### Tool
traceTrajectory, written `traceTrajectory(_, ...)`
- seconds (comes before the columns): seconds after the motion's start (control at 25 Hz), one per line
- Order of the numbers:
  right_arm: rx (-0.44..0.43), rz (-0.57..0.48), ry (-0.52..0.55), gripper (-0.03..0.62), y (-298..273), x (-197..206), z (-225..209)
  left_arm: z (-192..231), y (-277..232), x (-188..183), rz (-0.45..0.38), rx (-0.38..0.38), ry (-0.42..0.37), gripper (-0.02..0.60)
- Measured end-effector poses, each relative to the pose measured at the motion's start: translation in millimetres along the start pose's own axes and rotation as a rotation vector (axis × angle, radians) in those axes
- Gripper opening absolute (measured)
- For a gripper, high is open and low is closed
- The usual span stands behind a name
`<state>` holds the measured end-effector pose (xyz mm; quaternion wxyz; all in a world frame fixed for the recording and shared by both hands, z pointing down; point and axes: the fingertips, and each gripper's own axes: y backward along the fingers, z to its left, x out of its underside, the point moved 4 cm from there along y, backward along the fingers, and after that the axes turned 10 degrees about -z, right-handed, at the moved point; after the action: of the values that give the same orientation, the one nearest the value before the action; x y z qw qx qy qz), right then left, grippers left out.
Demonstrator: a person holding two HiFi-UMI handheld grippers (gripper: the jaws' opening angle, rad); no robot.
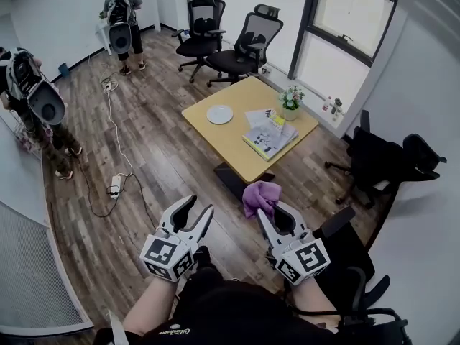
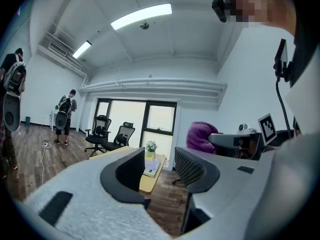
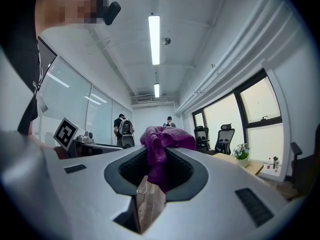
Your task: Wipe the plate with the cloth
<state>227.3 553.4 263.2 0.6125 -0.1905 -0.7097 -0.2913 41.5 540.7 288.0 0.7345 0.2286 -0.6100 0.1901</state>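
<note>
Here the right gripper (image 1: 269,208) pinches the purple cloth (image 1: 260,195), while the left gripper (image 1: 199,207) is spread and empty. The white plate (image 1: 220,114) lies on the yellow counter (image 1: 233,146), well apart from both.

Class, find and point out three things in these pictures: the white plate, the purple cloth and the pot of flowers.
plate (image 1: 220,114): head view, the centre of the white dish.
cloth (image 3: 166,136): right gripper view, its bunched purple top.
pot of flowers (image 1: 291,97): head view, the blooms.
</note>
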Motion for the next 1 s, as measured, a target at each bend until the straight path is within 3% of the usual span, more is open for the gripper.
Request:
traceTrajectory(0.44,0.010,0.022,0.018,0.087,-77.3,15.8,-36.2,71.2,-60.3,0.3,0.002,0.010,0.019,0.187)
traceTrajectory(1.0,0.055,-0.025,0.066,0.087,-270.4,31.1,-55.1,250.3,-142.8,-33.5,-0.017,0.077,-0.016,0.187)
